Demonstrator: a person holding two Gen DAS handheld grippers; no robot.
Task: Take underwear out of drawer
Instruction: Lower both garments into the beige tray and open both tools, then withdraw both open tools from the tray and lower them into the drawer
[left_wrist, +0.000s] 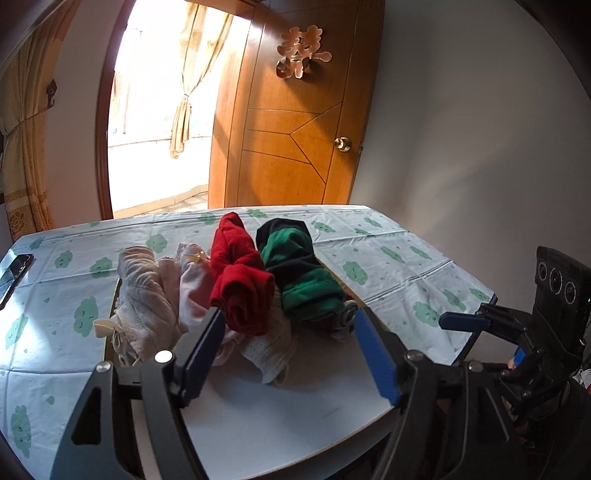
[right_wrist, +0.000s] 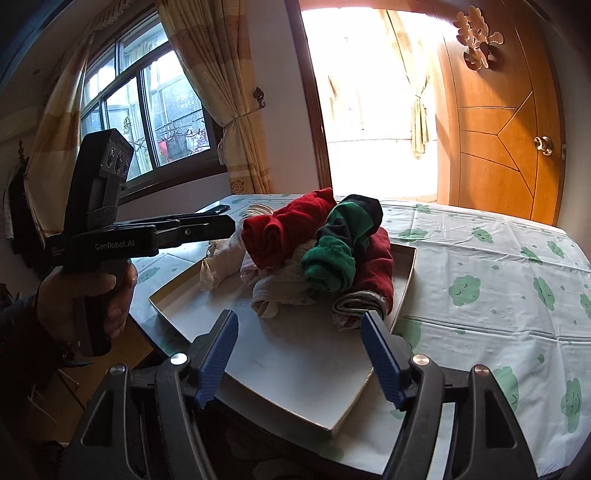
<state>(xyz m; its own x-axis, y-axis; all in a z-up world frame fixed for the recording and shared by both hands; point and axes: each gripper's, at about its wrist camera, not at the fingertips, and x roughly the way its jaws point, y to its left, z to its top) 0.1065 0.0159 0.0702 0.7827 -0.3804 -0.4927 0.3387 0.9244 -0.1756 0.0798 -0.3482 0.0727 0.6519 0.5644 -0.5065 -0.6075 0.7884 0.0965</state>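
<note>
1. Left wrist view: our left gripper stands open, jaws empty, just short of the rolled underwear heaped at twelve o'clock in the shallow drawer on the table.
2. Its near rim is cut off.
3. Right wrist view: our right gripper gapes empty too; only here a hand shows at nine o'clock, gripping the left tool's handle.

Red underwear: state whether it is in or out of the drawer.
In. The red underwear lies rolled atop the pile inside the shallow white drawer; neither gripper holds it.
</note>
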